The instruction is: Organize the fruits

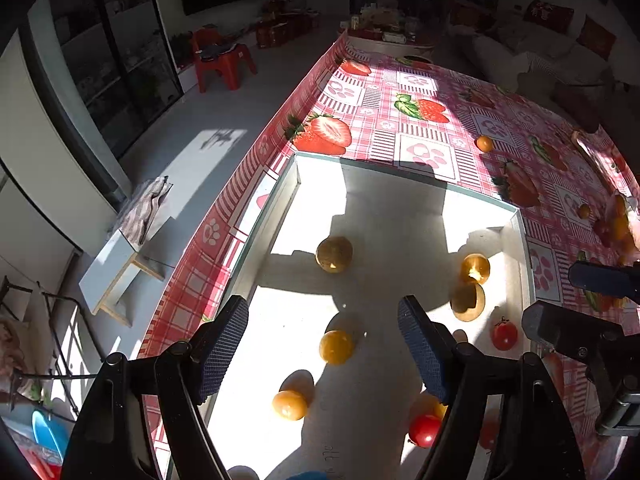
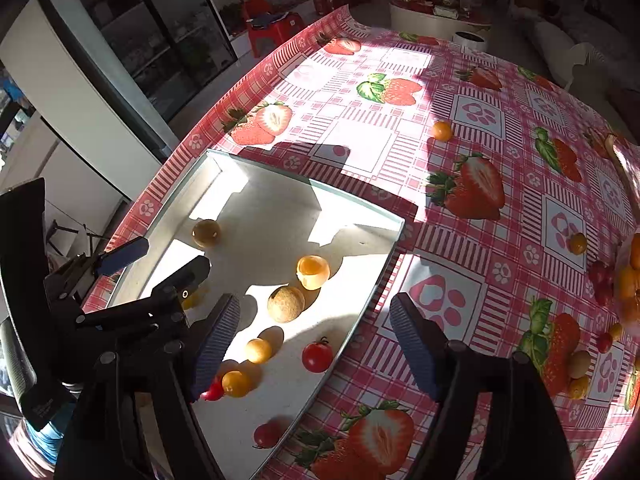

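Both sets of fingers stand apart, clamped on nothing: my left gripper (image 1: pixel 322 350) hangs over the shallow white rectangular tray (image 2: pixel 362 206), my right gripper (image 2: pixel 314 346) over the tray's right rim. Several small round fruits already lie in the tray. The loose ones remain on the pink strawberry-print tabletop (image 2: pixel 360 128), all to the right of the tray: one small orange fruit (image 2: pixel 441 130) far ahead, another (image 2: pixel 577 243) nearer the heaped plate of fruit (image 2: pixel 628 280) at the right edge. In my judgement the right hand is nearer and should take them.
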Demonstrator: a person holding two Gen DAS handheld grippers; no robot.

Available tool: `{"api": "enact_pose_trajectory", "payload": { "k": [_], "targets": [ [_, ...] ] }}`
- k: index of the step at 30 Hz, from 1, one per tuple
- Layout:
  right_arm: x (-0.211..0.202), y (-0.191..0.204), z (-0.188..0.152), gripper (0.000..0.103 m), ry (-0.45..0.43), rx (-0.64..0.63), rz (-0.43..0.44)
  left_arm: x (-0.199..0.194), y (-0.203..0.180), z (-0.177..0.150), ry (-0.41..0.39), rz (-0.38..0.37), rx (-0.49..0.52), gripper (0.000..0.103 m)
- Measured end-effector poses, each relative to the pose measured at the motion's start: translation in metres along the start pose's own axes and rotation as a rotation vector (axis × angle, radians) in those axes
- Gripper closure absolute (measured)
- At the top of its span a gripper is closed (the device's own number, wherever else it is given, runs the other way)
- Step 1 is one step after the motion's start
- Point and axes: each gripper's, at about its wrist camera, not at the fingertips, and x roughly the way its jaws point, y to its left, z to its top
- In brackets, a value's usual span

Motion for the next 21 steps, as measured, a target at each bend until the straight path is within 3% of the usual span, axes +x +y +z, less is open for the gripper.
{"api": "enact_pose_trajectory", "payload": {
  "k": [1,4,10,21],
  "targets": [
    [-0.002,0.002,-0.004,0.020,0.011,-0.004,-0.001,-0.008,0.000,-0.005,-0.015,0.001,-0.002,0.000],
    [-0.010,0.007,-0.018,0.015,0.021,-0.015,-0.008,-0.025,0.001,-0.021,-0.039,0.011,-0.005,0.000],
    [-0.026,0.014,-0.041,0.000,0.011,-0.027,-0.049,-0.039,0.007,-0.049,-0.006,-0.010,-0.055,0.000],
    [-0.049,0.039,-0.073,0.000,-0.006,-0.092,-0.097,-0.070,-0.001,-0.081,-0.005,0.046,-0.054,0.000]
  ]
}}
